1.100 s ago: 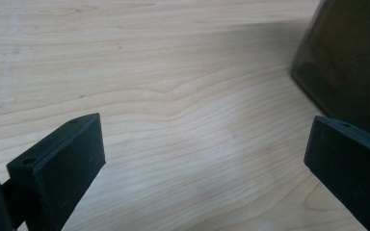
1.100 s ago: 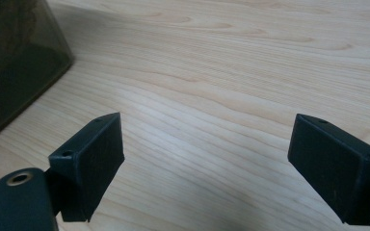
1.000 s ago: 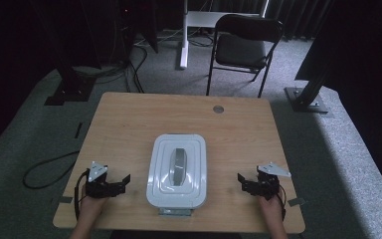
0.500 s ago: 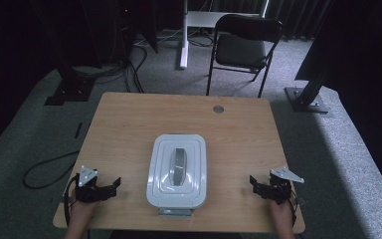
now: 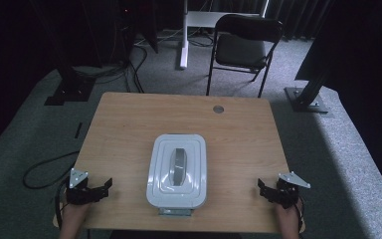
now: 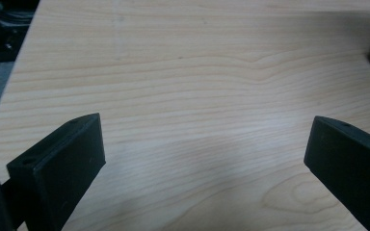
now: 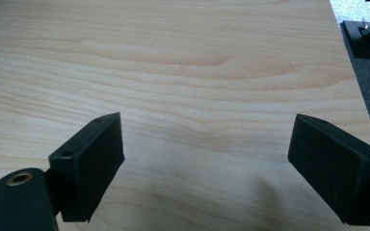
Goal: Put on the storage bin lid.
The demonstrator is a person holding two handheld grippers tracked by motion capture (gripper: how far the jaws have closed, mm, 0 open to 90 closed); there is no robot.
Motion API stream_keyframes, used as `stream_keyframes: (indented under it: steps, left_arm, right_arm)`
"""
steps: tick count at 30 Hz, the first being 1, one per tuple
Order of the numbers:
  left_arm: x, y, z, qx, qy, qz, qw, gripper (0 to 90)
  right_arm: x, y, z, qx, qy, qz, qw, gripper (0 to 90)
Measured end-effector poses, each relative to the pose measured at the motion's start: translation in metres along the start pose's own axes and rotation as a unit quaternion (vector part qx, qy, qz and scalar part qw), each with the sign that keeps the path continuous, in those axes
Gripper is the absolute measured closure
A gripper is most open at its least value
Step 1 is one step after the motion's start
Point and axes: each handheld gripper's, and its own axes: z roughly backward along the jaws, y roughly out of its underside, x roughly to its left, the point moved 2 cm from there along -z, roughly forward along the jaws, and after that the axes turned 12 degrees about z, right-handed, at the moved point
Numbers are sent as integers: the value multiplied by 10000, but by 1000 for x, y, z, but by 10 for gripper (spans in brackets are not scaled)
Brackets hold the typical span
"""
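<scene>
A white lidded container (image 5: pixel 178 171) with a grey handle on its lid rests near the front middle of the wooden table (image 5: pixel 179 117). At the table's front left corner my left gripper (image 5: pixel 104 186) stands open, well left of the container. My right gripper (image 5: pixel 262 188) is open at the front right corner, apart from the container. In the left gripper view the gripper (image 6: pixel 202 154) has only bare wood between its jaws. The right gripper view shows the same: wide jaws of the gripper (image 7: pixel 207 154) over bare tabletop.
A round cable hole (image 5: pixel 218 109) sits near the table's far edge. A black folding chair (image 5: pixel 243 47) stands on the grey carpet behind the table. Cables (image 5: pixel 45 167) lie on the floor at the left, and dark stand bases (image 5: pixel 306 99) flank the table.
Both grippers have drawn back and outward toward the table's front corners, away from the container. Both stay open. The container has not moved.
</scene>
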Motion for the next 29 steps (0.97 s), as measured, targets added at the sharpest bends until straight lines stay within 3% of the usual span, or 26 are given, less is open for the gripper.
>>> stream_keyframes:
  steps: [8, 12, 16, 18, 21, 29]
  left_arm:
    - [9, 4, 6, -36, -172, 85, 9998, 13]
    - [17, 2, 8, -121, -304, 227, 9992, 13]
    - [21, 2, 9, -212, -483, 338, 9980, 13]
    - [22, 2, 9, -220, -564, 341, 9976, 13]
    - [24, 3, 9, -208, -658, 357, 9970, 13]
    - [23, 4, 7, -179, -599, 397, 9973, 13]
  right_arm:
    - [-6, 6, 1, 20, 156, -122, 9998, 116]
    - [-7, 8, 0, 129, 164, -40, 9998, 116]
    - [-12, 11, 4, 45, 159, -195, 9997, 117]
    - [-16, 12, 5, -19, 123, -407, 9991, 117]
    - [-18, 12, 5, -57, 147, -473, 9988, 117]
    - [-14, 10, 1, 59, 164, -306, 9994, 121]
